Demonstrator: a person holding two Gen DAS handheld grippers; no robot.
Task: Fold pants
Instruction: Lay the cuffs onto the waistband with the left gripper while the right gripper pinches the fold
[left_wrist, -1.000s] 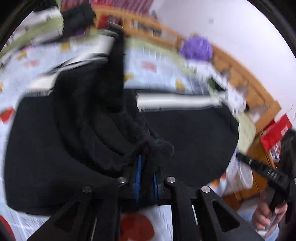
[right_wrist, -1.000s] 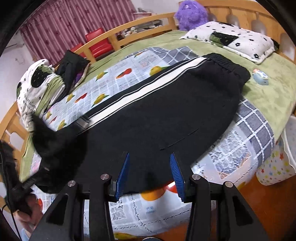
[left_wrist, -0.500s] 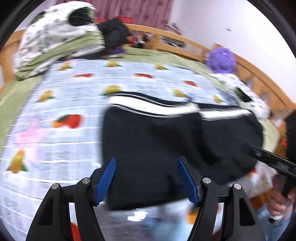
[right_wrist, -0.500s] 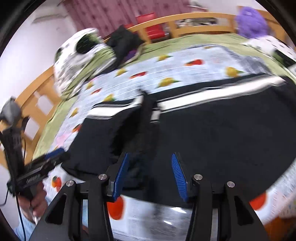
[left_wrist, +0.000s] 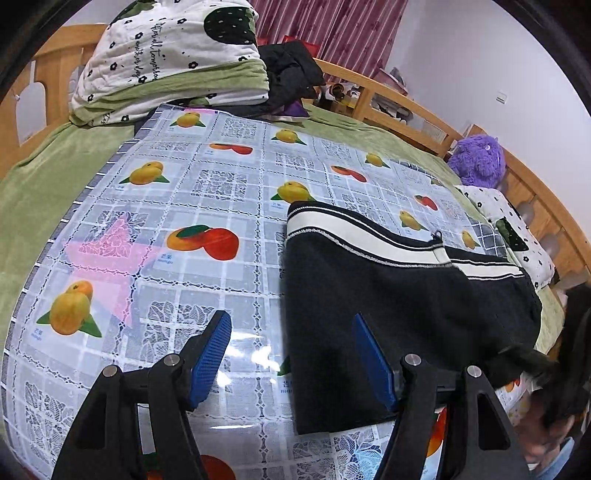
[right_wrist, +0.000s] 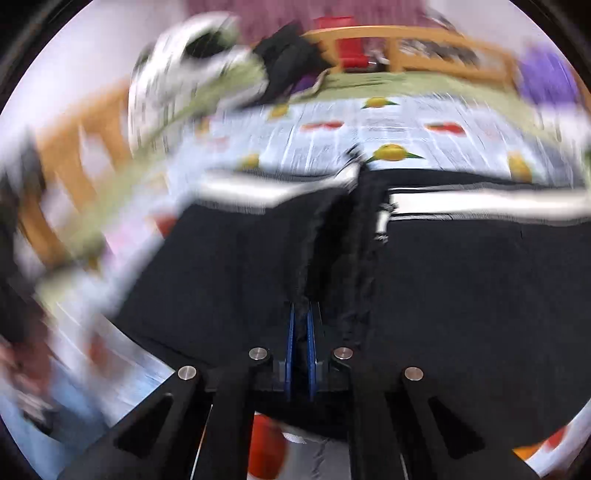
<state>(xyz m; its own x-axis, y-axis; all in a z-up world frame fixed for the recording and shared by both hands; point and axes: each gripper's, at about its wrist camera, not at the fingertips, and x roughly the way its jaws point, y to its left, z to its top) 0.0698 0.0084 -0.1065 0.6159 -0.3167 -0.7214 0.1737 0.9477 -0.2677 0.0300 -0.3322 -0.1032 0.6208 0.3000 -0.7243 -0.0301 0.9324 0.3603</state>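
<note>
Black fabric fills both views, but they tell it differently. My left tongs (left_wrist: 291, 354) hang wide apart with nothing between them, hovering over the fruit-print plastic cloth (left_wrist: 192, 206); their right pad sits over the near-left corner of the pants (left_wrist: 388, 295), their left pad over bare cloth. From here the picture is sharp: one pair of pants, folded over itself on the right half of the cloth, white side stripe along its far edge. I count one folded quilt (left_wrist: 173, 55) at far left, one dark heap of clothes (left_wrist: 291, 74) beside it, one purple plush toy (left_wrist: 478, 160) at far right by the wooden bed rail (left_wrist: 402, 107).

Over to the right-wrist view and it's all smear, motion blur everywhere. What it adds: my right tongs (right_wrist: 301, 332) are pinched narrow on a raised ridge of the pants (right_wrist: 461, 288), blue pads nearly touching with dark fabric between.

Half a second back those right tongs were spread over the fabric; now they've clamped. My left tongs were already wide then, and have slid left.
</note>
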